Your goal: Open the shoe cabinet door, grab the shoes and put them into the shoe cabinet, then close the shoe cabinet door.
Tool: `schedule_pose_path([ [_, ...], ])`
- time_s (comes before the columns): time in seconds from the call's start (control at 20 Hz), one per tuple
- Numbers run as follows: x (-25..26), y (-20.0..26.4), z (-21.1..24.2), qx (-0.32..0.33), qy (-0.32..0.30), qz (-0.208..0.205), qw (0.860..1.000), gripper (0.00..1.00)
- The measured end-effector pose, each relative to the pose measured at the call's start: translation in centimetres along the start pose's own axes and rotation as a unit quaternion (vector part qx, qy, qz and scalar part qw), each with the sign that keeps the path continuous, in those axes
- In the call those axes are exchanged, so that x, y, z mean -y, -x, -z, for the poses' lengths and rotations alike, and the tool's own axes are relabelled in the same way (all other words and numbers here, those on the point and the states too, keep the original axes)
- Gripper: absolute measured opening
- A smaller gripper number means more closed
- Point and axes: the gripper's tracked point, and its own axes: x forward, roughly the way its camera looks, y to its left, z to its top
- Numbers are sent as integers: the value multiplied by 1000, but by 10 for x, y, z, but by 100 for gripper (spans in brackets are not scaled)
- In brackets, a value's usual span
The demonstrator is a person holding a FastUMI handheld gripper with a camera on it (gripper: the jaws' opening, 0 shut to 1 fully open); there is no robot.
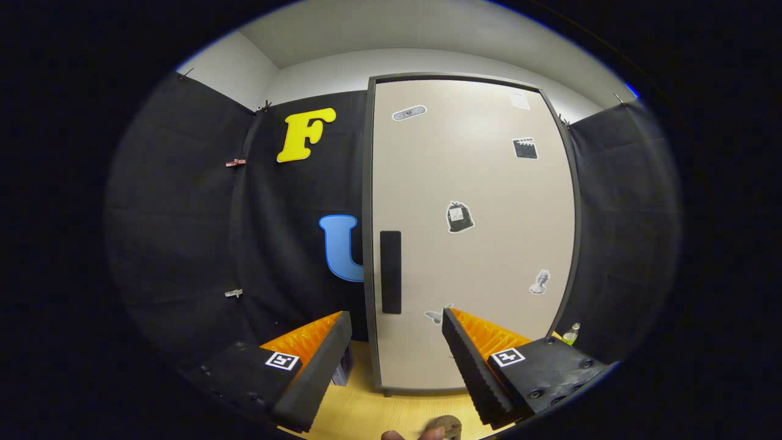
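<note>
While the cabinet door (pixel 470 232) stands shut ahead of me, flush in its dark frame, I judge the opening step not yet begun; the door is tall and pale, scattered with small stickers, and its handle (pixel 391 272) is a dark upright bar set close to the left edge, so the hinges are presumably on the right side. That handle is what the coming move turns on; it lies beyond my fingers and a little left of the gap between them, its long axis vertical, closer in line to the left finger (pixel 314 366) than to the right finger (pixel 473 366). My gripper (pixel 397 322) is spread wide and holds nothing; the fingers point level at the lower part of the door, well apart from it. To catch the bar I would need to go forward, shift left and rise, then close across its narrow width. Down on the wooden floor (pixel 360 403), just under the fingers, I can make out something rounded and brownish (pixel 445 426); it may be a shoe, but too little shows to say. A small bottle (pixel 570 333) stands by the cabinet's right foot, against the black cloth wall (pixel 183 232).
</note>
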Motion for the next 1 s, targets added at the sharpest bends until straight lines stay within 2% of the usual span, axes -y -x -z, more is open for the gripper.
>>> schedule_pose_path([
  [0.3, -10, -65, -1, -1, -3, 11, 1000, 98],
  [0.7, -9, -122, 11, -11, -12, 27, 999, 98],
  [0.75, -9, -129, 13, -14, -14, 29, 999, 94],
  [0.8, -7, -134, 14, -15, -16, 34, 999, 79],
  [0.9, 4, -139, 11, -11, -12, 58, 998, 67],
  [1.0, 7, -147, 13, -14, -21, 61, 998, 40],
])
